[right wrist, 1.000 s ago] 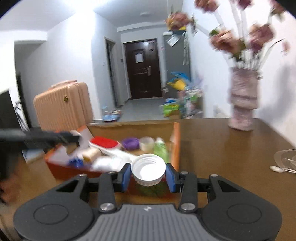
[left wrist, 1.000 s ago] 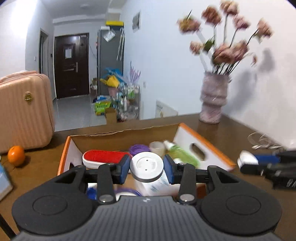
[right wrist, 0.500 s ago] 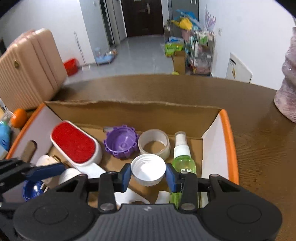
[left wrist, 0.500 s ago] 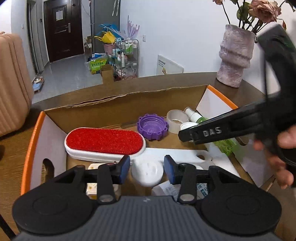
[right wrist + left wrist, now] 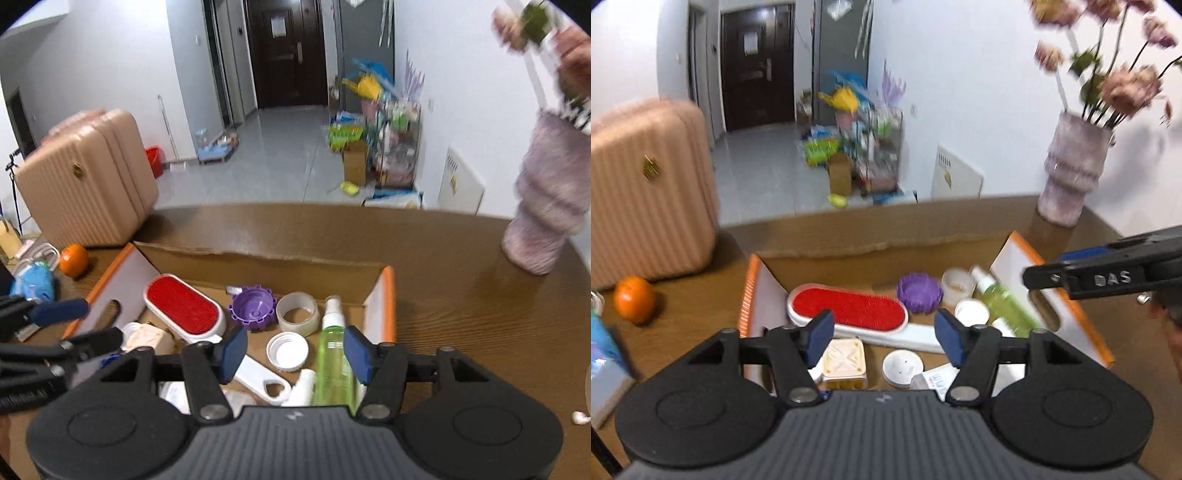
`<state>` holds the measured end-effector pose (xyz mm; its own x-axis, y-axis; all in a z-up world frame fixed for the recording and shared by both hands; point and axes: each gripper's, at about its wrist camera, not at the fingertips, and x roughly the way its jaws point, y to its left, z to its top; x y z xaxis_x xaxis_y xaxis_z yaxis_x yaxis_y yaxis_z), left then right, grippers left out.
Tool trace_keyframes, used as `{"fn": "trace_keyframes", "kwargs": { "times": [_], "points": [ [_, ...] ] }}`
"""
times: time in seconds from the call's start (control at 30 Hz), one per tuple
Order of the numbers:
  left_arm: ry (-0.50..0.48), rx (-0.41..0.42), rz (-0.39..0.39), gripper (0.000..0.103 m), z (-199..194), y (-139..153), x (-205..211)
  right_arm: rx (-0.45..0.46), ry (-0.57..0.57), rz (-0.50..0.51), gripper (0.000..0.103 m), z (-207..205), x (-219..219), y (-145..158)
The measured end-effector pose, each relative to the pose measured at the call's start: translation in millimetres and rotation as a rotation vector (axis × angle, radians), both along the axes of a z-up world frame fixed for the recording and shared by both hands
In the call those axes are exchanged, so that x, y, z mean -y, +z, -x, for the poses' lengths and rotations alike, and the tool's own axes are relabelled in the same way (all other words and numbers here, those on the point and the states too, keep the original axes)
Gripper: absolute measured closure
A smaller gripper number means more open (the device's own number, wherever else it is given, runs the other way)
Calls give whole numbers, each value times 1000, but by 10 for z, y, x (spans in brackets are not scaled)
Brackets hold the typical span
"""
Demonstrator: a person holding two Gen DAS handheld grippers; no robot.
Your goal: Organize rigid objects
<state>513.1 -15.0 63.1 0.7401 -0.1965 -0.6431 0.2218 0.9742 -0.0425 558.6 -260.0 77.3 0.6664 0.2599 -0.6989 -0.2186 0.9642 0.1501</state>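
Observation:
A cardboard box with orange edges (image 5: 1015, 254) (image 5: 386, 295) sits on the wooden table. Inside lie a red brush (image 5: 847, 308) (image 5: 181, 306), a purple cap (image 5: 919, 291) (image 5: 253, 308), a tape roll (image 5: 297, 313), a green spray bottle (image 5: 332, 363), a white lid (image 5: 287, 350) and a white round lid (image 5: 902, 367). My left gripper (image 5: 884, 336) is open and empty above the box, over the white round lid. My right gripper (image 5: 291, 354) is open and empty above the white lid; it also shows at the right in the left wrist view (image 5: 1108, 273).
A pink suitcase (image 5: 646, 184) and an orange (image 5: 634, 299) stand left of the box. A vase of flowers (image 5: 1071, 173) stands at the back right of the table. A blue packet (image 5: 35, 282) lies at the left edge.
Both grippers have opened and let go of their white lids, which now lie in the box. Both grippers have pulled up and back from the box.

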Motion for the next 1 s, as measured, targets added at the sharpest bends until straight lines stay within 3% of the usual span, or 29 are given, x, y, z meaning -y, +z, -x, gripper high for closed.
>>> {"fn": "trace_keyframes", "kwargs": {
  "times": [0.17, 0.3, 0.37, 0.53, 0.8, 1.0],
  "points": [
    [30, 122, -18, 21, 559, 426, 3, 129, -6, -2, 38, 667, 182, 393],
    [68, 247, -26, 7, 1098, 625, 0, 284, -21, -18, 26, 1291, 293, 554],
    [77, 299, -21, 0, 1359, 628, -6, 353, -34, -27, 20, 1576, 331, 550],
    [92, 387, -5, 0, 1957, 483, -49, 516, -77, 12, 16, 2253, 340, 433],
    [142, 460, 1, 0, 2832, 312, -139, 552, -100, -15, 11, 3126, 242, 160],
    [134, 521, -3, 0, 3765, 106, -196, 505, -128, -30, 9, 4010, 153, -175]
  ]
}}
